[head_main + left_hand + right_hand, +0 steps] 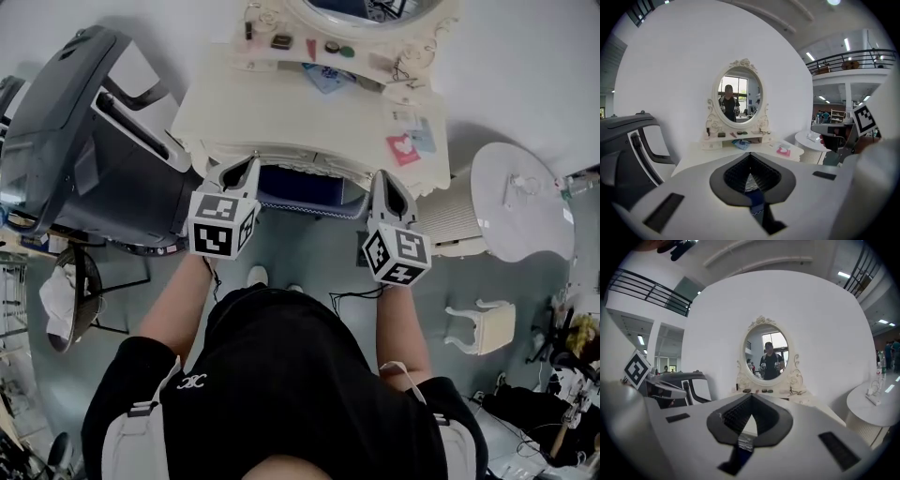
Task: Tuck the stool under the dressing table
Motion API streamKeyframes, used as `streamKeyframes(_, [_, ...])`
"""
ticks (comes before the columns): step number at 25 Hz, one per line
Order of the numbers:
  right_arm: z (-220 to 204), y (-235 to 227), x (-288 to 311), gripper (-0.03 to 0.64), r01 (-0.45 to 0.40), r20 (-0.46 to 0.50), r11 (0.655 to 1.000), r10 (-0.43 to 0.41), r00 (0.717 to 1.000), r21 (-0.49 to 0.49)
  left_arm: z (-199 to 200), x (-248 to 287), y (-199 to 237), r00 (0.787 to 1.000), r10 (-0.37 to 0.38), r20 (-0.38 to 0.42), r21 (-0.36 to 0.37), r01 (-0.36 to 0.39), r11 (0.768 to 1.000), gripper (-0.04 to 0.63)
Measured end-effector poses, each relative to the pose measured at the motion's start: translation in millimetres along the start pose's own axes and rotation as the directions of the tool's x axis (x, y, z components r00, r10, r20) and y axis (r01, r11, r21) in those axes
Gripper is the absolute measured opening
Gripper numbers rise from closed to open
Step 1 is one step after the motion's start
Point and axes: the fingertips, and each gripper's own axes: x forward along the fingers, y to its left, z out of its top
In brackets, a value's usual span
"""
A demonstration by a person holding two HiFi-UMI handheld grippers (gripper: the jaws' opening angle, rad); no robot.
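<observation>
The cream dressing table (281, 112) with its oval mirror (738, 96) stands straight ahead. In the head view the blue seat of the stool (305, 192) lies under the table's front edge, mostly hidden by the top. My left gripper (246, 165) hovers at the table's front edge, left of the stool, jaws shut and empty. My right gripper (384, 180) hangs at the same edge, right of the stool, also shut and empty. In both gripper views the closed fingertips (750, 155) (751, 397) point level at the mirror (768, 357), and a blue patch shows through the slot below them.
A large grey reclining chair (84, 141) stands close on the left of the table. On the right are a round white side table (520, 202) and a small cream stool (483, 328). Small items lie on the table's shelf (300, 45). Cables run across the grey floor (319, 248).
</observation>
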Motion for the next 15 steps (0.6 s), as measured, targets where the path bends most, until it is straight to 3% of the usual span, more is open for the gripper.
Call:
streamKeyframes(4, [27, 12, -10, 0.008, 0.009, 0.060, 1.000, -0.008, 0.998, -0.023, 30, -14, -21, 0.998, -0.037, 0.047, -0.036, 0.039, 0.999, 0.006])
streamKeyframes(7, [29, 21, -13, 0.008, -0.008, 0.057, 0.999, 0.011, 0.998, -0.052, 43, -19, -23, 0.997, -0.022, 0.070, -0.009, 0.022, 1.000, 0.006])
streamKeyframes(15, [10, 29, -3, 0.008, -0.030, 0.003, 0.997, 0.031, 1.000, -0.069, 31, -5, -21, 0.999, -0.015, 0.029, 0.001, 0.015, 1.000, 0.006])
